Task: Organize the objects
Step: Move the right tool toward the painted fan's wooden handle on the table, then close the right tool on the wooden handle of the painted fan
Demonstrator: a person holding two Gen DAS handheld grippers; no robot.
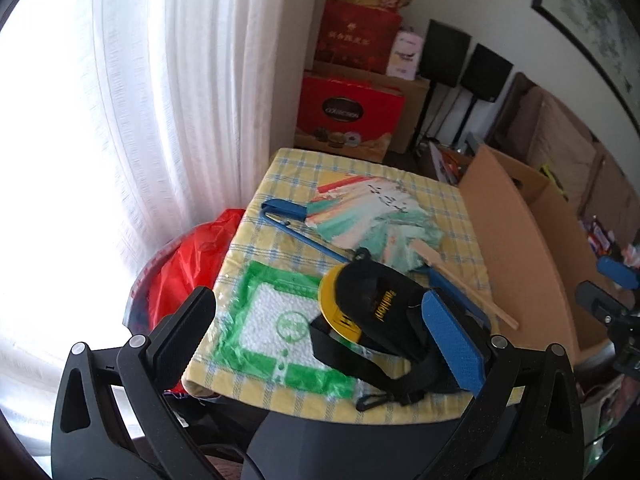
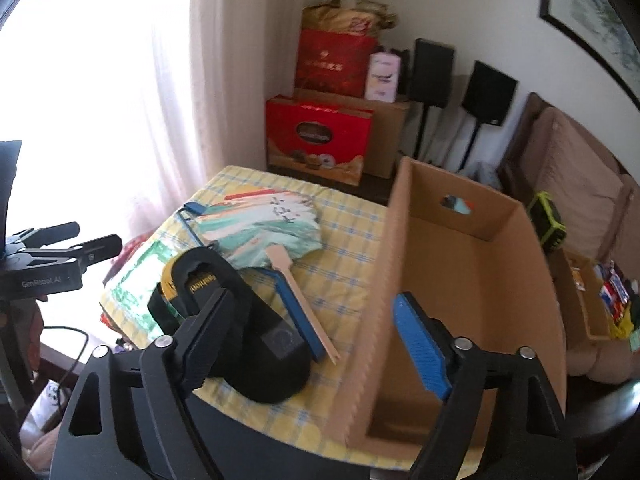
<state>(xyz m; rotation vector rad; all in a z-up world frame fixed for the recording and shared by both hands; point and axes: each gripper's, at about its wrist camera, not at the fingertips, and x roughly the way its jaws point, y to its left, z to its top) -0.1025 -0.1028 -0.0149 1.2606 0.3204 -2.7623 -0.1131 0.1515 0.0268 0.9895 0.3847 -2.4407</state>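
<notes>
Clearly, black cap (image 2: 256,344) has yellow brim.

Daylight floods in from window behind white curtain (image 1: 132,100) on my left; that side blown out to pure white in both views. Room beyond well lit, soft. Counter (image 1: 280,184) evenly bright, faint shadows. Fisheye bends edges hard, dark corners. Slight motion blur on my right tongs (image 2: 320,344) and cardboard box (image 2: 480,264); background soft.
</notes>
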